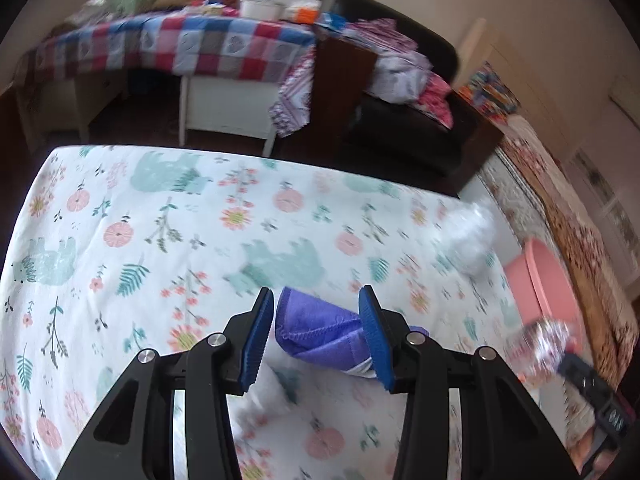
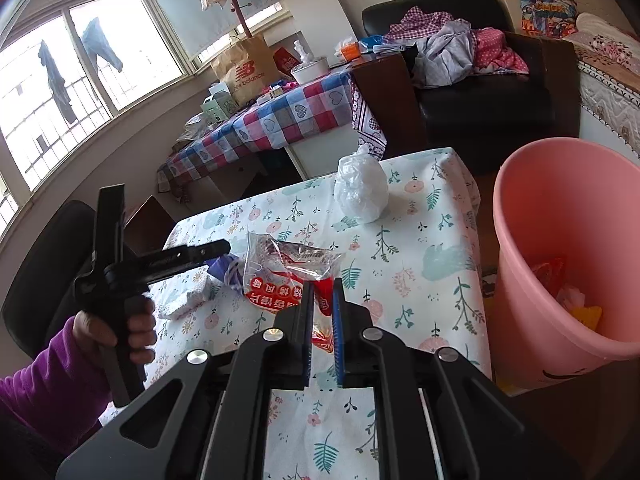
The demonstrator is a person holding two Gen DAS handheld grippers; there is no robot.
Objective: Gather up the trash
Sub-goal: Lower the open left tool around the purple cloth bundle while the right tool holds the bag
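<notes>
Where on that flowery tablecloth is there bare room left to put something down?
The far-left stretch of the tablecloth is bare, out to its edge. Another free strip runs between the white knotted bag and the pink bin. It is crowded near the left tool, around the purple cloth, crumpled tissue and the red-printed wrapper.

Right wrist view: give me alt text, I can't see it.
The right gripper is shut on a clear snack wrapper with red print, above a floral tablecloth. A pink bin stands at right, a knotted white bag lies beyond.
</notes>
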